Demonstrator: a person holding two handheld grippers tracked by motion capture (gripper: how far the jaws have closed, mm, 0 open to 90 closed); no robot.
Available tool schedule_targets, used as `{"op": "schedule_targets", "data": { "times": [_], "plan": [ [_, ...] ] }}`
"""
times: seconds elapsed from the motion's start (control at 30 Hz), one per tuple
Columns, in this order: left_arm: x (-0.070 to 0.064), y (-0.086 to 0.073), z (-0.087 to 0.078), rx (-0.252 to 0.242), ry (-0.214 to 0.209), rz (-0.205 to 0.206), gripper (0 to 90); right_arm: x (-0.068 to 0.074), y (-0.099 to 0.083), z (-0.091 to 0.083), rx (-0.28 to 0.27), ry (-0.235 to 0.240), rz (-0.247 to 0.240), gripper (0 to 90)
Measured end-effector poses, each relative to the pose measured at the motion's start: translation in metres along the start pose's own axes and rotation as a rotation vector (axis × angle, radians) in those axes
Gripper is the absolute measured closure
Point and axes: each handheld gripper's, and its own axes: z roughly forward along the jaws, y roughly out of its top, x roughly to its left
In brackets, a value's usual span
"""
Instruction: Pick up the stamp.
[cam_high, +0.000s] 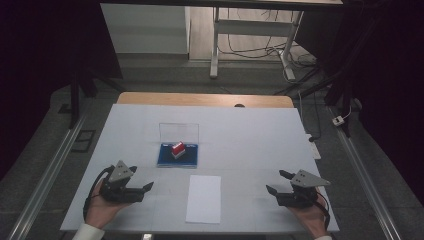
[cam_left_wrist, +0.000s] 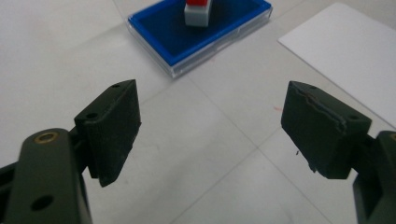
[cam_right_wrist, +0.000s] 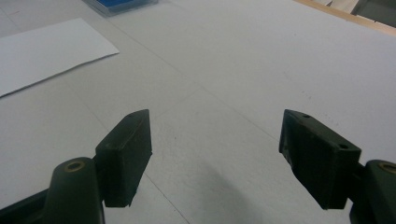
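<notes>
The small red-and-white block stamp (cam_high: 178, 149) is seen upright on the blue ink pad (cam_high: 165, 159), ahead of the left gripper (cam_high: 142, 190); the right gripper (cam_high: 278, 183) is farther; both jaws are spread, empty.

- Dim room, dark at both sides; only the pale counter (cam_high: 250, 135) catches light.
- Soft shadow under the right gripper (cam_right_wrist: 215, 154).
- Jaws nearest the lens look blurred.
</notes>
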Motion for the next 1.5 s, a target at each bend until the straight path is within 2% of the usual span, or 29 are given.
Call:
{"op": "schedule_targets", "data": {
  "times": [0.37, 0.57, 0.8, 1.0, 1.33, 1.5],
  "plan": [
    [0.004, 0.026, 0.001, 0.005, -0.022, 0.000, 20.6, 0.001, -0.001, 0.002, 0.014, 0.004, -0.003, 26.1],
    [0.005, 0.042, 0.005, 0.017, -0.043, 0.022, 21.7, 0.003, -0.001, 0.003, 0.023, 0.006, -0.011, 26.4],
    [0.006, 0.062, 0.018, 0.036, -0.061, 0.049, 22.3, 0.003, -0.003, 0.006, 0.034, 0.002, -0.015, 26.6],
    [0.006, 0.074, 0.029, 0.060, -0.067, 0.070, 22.6, 0.004, -0.003, 0.006, 0.039, 0.002, -0.018, 26.5],
    [0.016, 0.093, 0.057, 0.105, -0.075, 0.073, 23.9, 0.004, -0.004, 0.007, 0.049, 0.005, -0.024, 26.5],
    [0.019, 0.100, 0.063, 0.105, -0.086, 0.073, 24.0, 0.004, -0.005, 0.007, 0.054, 0.006, -0.023, 26.5]
  ]
}}
